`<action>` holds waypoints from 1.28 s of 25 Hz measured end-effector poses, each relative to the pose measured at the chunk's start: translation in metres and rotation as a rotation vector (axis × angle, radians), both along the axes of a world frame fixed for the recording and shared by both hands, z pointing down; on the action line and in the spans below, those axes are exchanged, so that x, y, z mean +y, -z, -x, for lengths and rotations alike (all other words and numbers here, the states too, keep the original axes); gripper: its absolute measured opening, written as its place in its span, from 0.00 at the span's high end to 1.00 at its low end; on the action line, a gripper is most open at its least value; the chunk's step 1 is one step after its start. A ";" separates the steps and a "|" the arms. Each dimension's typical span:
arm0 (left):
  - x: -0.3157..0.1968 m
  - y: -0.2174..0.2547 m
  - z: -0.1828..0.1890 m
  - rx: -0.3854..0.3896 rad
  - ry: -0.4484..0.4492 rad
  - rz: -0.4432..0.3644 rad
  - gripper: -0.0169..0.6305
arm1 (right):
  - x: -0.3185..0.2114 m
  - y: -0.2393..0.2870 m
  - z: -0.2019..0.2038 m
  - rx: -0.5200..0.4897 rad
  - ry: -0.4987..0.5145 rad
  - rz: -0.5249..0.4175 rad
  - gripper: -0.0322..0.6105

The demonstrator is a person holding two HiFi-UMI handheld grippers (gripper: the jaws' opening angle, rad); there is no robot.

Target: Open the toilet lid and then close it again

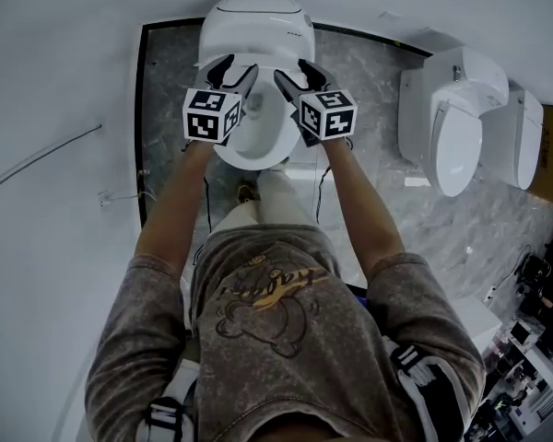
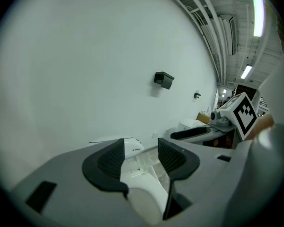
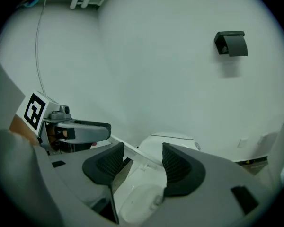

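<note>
**Lid up, both grippers free: bring it down slowly**

The toilet lid (image 1: pixel 253 21) appears to stand raised against the back of the toilet, with the bowl (image 1: pixel 258 136) open below it. Judging by that, the opening half looks done and closing is the step in hand.

The left gripper (image 1: pixel 235 70) and the right gripper (image 1: pixel 295 72) hover side by side over the bowl, tips pointing toward the lid. Each gripper view shows its fingers parted by a moderate gap with nothing held. Only the white toilet and the wall show through the gap. From the head view I cannot tell whether any fingertip touches the lid.

To close it well, I would:
- Raise both grippers to the lid's free upper edge, one near each corner, so the push is even and the hinge does not twist.
- Hook or lightly pinch that edge rather than pressing its smooth, curved face, where the fingers would likely slip.
- Tip the lid forward past its balance point, then follow it down with the fingers under control, so it does not slam.
- Draw the fingers out from beneath before it seats on the bowl.
</note>
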State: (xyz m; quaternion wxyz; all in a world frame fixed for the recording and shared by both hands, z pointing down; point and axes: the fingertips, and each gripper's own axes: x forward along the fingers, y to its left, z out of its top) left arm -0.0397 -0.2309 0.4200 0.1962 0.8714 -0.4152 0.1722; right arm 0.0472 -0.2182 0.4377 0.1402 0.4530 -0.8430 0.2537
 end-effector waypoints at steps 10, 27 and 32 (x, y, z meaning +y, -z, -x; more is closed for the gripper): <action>0.085 -0.035 0.009 -0.017 -0.014 0.028 0.63 | 0.083 -0.025 0.010 -0.056 0.022 -0.015 0.56; 0.224 -0.171 0.024 -0.129 -0.021 0.167 0.62 | 0.207 -0.152 0.026 -0.022 0.102 0.140 0.56; 0.245 -0.224 0.033 -0.117 0.071 0.232 0.65 | 0.233 -0.203 0.032 0.005 0.122 0.190 0.56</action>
